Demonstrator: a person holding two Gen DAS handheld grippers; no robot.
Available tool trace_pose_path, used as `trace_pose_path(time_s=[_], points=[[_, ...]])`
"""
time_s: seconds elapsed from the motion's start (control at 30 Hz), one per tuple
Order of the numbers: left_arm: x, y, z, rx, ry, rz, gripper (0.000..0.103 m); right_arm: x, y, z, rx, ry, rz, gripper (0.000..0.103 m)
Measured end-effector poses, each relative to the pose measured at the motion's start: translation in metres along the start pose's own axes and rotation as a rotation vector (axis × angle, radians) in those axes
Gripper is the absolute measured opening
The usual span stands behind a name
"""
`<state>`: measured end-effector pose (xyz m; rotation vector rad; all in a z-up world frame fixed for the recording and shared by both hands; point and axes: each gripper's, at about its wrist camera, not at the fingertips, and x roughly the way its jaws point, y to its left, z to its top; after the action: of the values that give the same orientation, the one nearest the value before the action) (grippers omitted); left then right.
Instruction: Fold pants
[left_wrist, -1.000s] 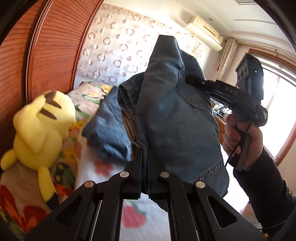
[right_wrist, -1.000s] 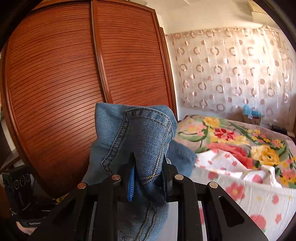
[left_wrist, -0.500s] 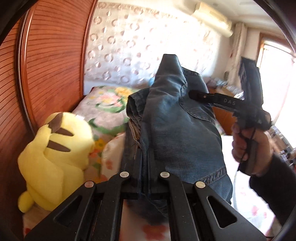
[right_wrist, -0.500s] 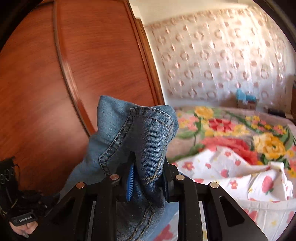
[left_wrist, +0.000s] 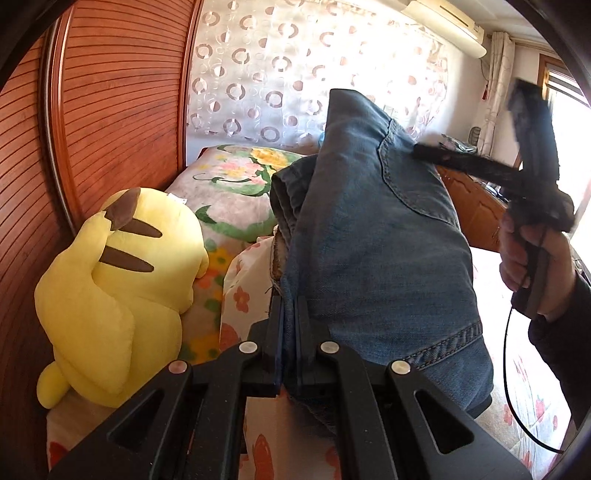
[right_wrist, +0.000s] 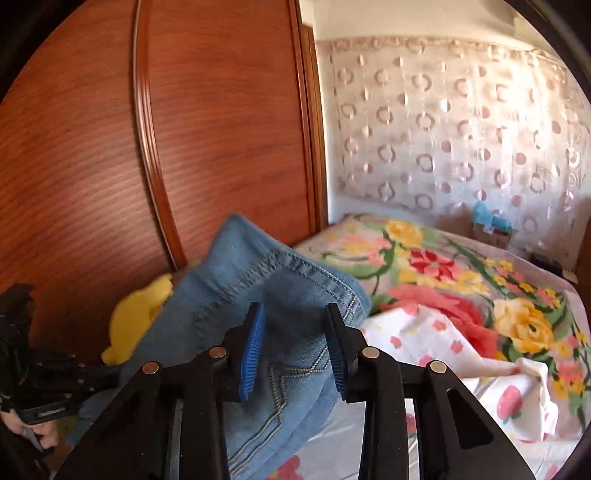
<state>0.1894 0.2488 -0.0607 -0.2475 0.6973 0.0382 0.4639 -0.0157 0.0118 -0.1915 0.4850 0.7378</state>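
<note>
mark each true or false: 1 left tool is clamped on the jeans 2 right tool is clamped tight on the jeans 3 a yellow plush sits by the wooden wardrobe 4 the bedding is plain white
1. True: the left tool is shut on the jeans.
2. False: the right tool has parted pads, with denim between them but not pressed.
3. True: the yellow plush sits beside the wooden wardrobe.
4. False: the bedding is floral, in red, yellow and green.
</note>
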Motion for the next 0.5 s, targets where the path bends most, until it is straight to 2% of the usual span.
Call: trace_pose_path(time_s=[0.2, 0.33, 0.5], points=[[0.004, 0.001, 0.002, -0.008, 0.008, 0.007, 0.005, 0.061, -0.021, 0.008, 0.043, 0.166, 0.000, 0.029], [0.001, -0.001, 0.004, 0.007, -0.002, 0.020, 0.007, 0.048, -0.018, 0.012, 0.043, 0.137, -0.024, 0.029], [-0.019, -0.017, 0.008, 0.066, -0.046, 0.094, 0.007, 0.004, -0.008, 0.003, 0.074, 0.085, -0.017, 0.029]])
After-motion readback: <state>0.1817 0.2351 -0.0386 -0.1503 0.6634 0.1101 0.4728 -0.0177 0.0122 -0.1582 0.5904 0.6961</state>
